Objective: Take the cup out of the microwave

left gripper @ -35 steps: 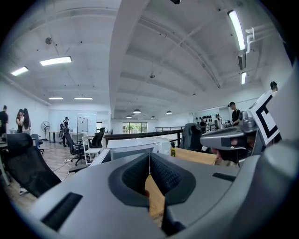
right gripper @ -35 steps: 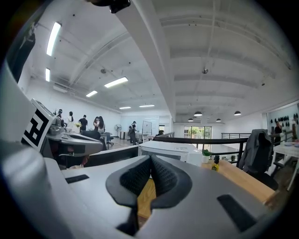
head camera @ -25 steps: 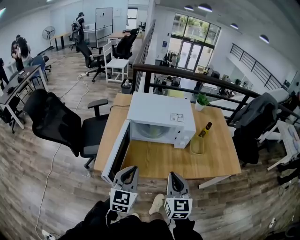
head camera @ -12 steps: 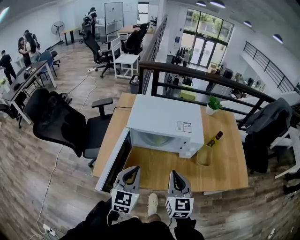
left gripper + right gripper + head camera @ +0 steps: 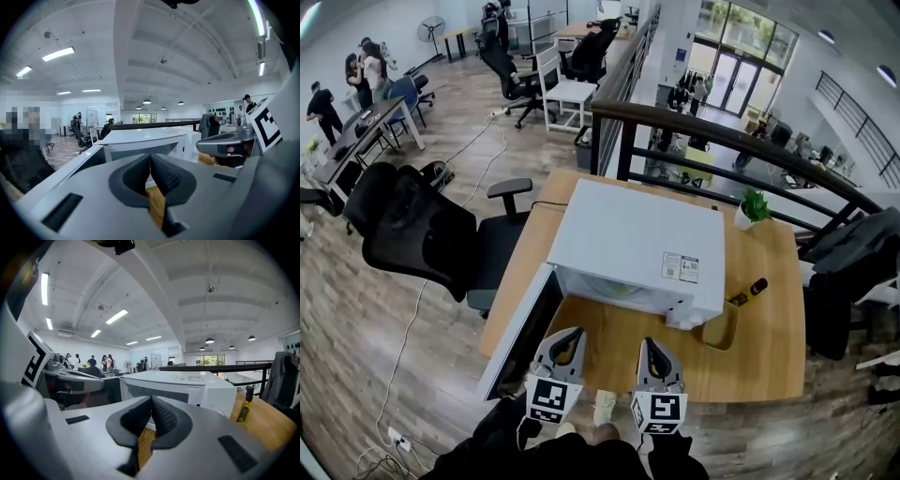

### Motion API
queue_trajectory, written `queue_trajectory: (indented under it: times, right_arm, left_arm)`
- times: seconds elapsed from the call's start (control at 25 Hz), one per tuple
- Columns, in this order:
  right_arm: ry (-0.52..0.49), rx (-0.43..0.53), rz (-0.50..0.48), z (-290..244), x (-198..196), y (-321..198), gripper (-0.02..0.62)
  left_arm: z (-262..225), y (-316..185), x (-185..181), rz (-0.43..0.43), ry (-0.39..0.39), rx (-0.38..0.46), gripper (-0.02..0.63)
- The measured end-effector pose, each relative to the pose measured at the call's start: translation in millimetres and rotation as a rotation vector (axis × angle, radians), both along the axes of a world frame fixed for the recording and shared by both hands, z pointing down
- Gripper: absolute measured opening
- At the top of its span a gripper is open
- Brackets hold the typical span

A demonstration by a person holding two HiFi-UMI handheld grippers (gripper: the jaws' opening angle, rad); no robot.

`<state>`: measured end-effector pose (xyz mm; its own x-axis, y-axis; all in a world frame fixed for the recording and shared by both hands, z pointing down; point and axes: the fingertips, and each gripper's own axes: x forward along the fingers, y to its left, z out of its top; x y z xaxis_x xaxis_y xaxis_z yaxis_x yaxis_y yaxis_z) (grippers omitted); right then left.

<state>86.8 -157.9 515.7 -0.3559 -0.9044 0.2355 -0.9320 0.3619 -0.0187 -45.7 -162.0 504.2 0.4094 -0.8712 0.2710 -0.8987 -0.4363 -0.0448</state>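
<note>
Both of your claws show at the bottom centre of the head view, side by side, their tips over the near edge of the wooden table (image 5: 769,361). Your left gripper (image 5: 566,339) has its pads pressed together with nothing between them. Your right gripper (image 5: 649,345) is the same, closed and empty.

Just above them, mid-frame, stands the white microwave (image 5: 633,239), its door (image 5: 520,333) swung wide toward the lower left. The cavity shows only a pale greenish glow — you cannot make out the cup there in any view.

Right of the microwave, a yellowish container (image 5: 719,328) rests on the table with a bottle (image 5: 748,292) just beside it. A small potted plant (image 5: 754,204) sits near the table's upper right corner.
</note>
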Motion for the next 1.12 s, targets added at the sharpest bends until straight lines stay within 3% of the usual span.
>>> queue_trajectory:
  times: [0.6, 1.12]
  right_arm:
    - [-0.018, -0.059, -0.061, 51.1, -11.5, -78.1, 0.015]
    - [-0.012, -0.082, -0.07, 83.1, -19.6, -124.2, 0.017]
  left_arm:
    - [46.3, -73.3, 3.8, -0.027, 0.0, -0.054, 0.025]
    - [69.3, -107.6, -0.9, -0.056, 0.011, -0.079, 0.025]
